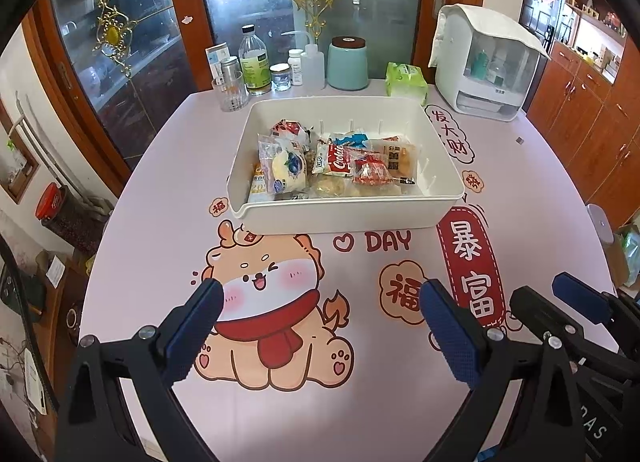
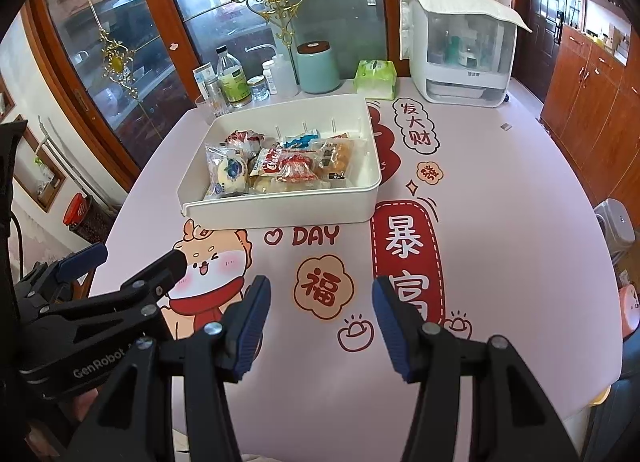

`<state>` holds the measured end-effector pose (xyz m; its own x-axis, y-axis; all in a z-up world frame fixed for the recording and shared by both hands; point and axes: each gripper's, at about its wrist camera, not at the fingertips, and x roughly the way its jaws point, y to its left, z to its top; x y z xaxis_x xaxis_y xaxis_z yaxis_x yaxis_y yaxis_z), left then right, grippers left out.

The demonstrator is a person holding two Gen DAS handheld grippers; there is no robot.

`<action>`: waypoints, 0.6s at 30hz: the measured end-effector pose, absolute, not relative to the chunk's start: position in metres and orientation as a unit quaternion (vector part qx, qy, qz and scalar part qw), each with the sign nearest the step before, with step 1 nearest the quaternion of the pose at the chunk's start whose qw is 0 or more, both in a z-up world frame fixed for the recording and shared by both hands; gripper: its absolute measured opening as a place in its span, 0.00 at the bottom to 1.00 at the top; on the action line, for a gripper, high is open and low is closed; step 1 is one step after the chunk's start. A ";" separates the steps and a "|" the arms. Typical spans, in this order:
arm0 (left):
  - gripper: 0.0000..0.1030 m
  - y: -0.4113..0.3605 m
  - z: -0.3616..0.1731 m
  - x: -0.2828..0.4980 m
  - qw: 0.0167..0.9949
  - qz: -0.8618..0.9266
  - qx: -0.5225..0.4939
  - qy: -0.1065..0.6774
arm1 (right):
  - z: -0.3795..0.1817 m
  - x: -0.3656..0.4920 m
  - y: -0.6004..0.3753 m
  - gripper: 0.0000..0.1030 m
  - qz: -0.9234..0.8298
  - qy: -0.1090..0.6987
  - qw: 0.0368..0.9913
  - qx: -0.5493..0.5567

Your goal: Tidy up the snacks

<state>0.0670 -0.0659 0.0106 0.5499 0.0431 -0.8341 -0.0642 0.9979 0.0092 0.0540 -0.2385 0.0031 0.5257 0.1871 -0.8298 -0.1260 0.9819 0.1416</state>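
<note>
A white rectangular bin (image 1: 352, 217) (image 2: 280, 213) stands on the pink printed table and holds several wrapped snacks (image 1: 332, 165) (image 2: 280, 165), piled toward its front. My left gripper (image 1: 320, 302) is open and empty, above the dog print, well short of the bin. My right gripper (image 2: 320, 298) is open and empty above the table's front middle. The right gripper also shows at the lower right of the left wrist view (image 1: 560, 298). The left gripper shows at the lower left of the right wrist view (image 2: 136, 258).
Behind the bin stand bottles and jars (image 1: 256, 61), a drinking glass (image 1: 230, 93), a teal canister (image 1: 348, 63), a green tissue pack (image 1: 406, 79) and a white covered appliance (image 1: 486, 65). Glass cabinet doors rise behind the table.
</note>
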 end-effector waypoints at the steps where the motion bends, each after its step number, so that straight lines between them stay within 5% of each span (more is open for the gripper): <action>1: 0.95 -0.066 0.011 0.066 0.880 0.030 -0.010 0.474 | 0.003 0.054 -0.239 0.52 0.090 0.479 0.873 0.033; 18: 0.95 -0.065 0.010 0.061 0.880 0.028 0.000 0.475 | 0.004 0.050 -0.239 0.52 0.089 0.476 0.874 0.037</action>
